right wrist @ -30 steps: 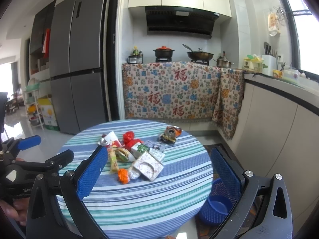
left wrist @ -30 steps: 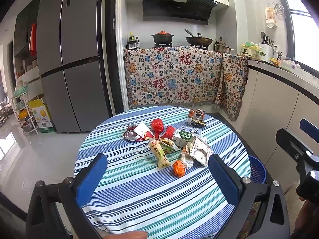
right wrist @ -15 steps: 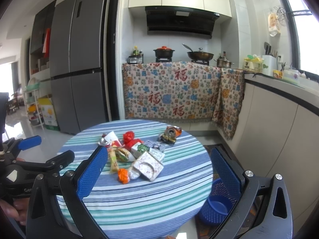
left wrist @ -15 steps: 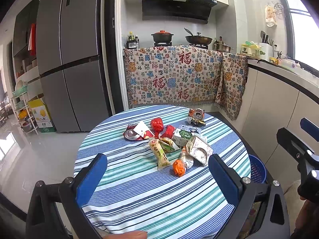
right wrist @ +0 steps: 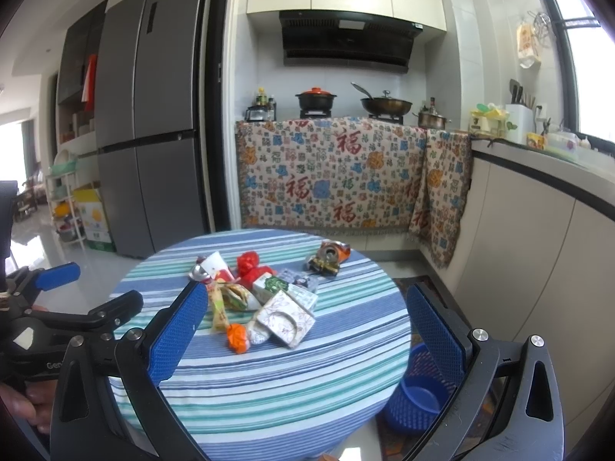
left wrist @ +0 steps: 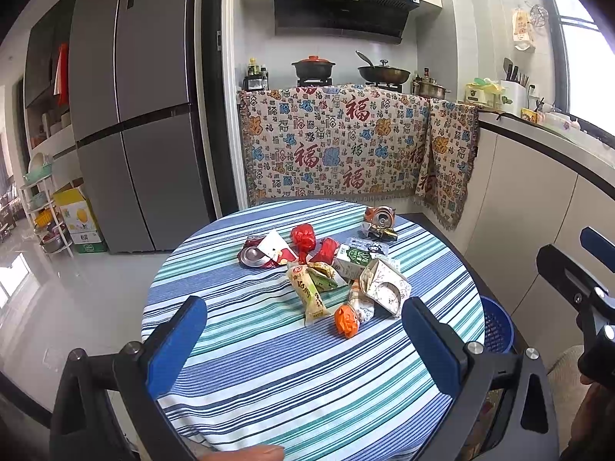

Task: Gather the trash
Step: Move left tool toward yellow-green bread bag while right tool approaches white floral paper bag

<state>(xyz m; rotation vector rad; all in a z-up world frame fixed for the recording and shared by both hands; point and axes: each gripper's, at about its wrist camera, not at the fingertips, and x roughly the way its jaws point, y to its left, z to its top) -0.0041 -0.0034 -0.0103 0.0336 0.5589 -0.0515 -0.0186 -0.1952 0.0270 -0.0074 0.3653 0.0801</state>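
Observation:
A heap of trash lies mid-table on the striped round table (left wrist: 269, 376) (right wrist: 292, 392): an orange crumpled wrapper (left wrist: 346, 320) (right wrist: 237, 338), a long yellow snack packet (left wrist: 308, 294), a patterned paper box (left wrist: 385, 286) (right wrist: 286, 319), a green-white carton (left wrist: 355, 259), red wrappers (left wrist: 303, 235) (right wrist: 248, 264) and a crushed can (left wrist: 380, 221) (right wrist: 330, 255). My left gripper (left wrist: 303, 345) hovers open at the table's near edge, short of the heap. My right gripper (right wrist: 307, 334) is open too, held back from the table, its blue pads framing the heap.
A blue perforated waste basket (right wrist: 419, 395) (left wrist: 496, 324) stands on the floor right of the table. A grey fridge (left wrist: 138, 115) stands behind left, a cloth-draped stove counter (left wrist: 346, 146) behind, and white cabinets (left wrist: 538, 199) run along the right.

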